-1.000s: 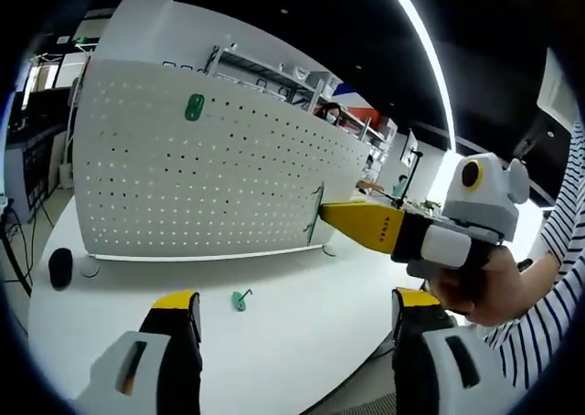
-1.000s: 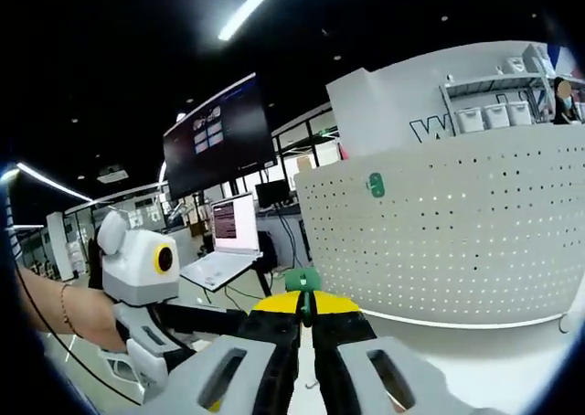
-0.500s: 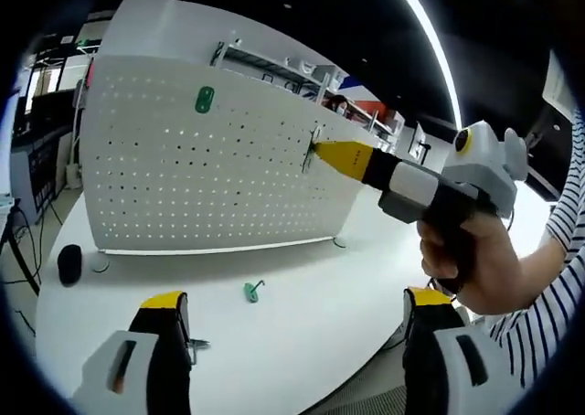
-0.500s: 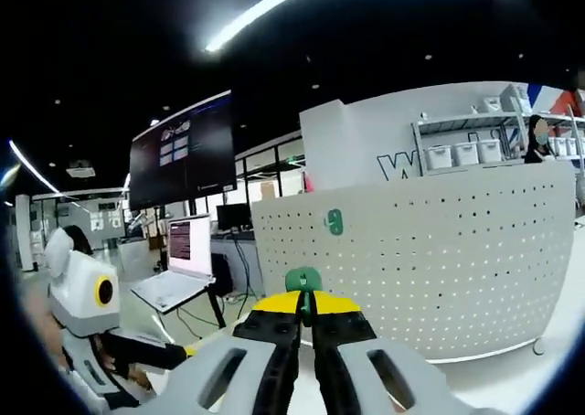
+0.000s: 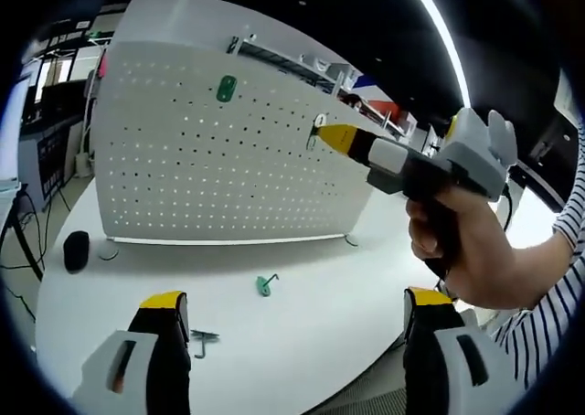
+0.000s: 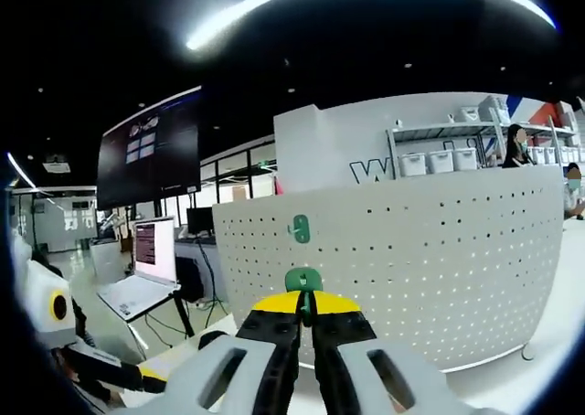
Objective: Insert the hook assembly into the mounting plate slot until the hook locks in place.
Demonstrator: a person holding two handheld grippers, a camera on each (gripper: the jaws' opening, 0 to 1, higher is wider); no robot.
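R gripper (image 6: 305,313) fingers pinch green hook (image 6: 303,281) near pegboard (image 6: 439,250); L gripper (image 5: 297,319) agape

Left tool (image 5: 297,328) hangs wide open over the near edge of the white counter (image 5: 347,287). Right tool (image 5: 322,136), in a hand (image 5: 466,250), has its tip up at the pegboard (image 5: 210,168), pinching a hook (image 5: 317,122). A green hook (image 5: 226,89) sits high on the board; another (image 5: 265,284) lies on the counter.

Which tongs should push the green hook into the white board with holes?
The right tongs. They are shut on a green hook and already up at the pegboard. The left tongs are open, holding nothing, low over the table.
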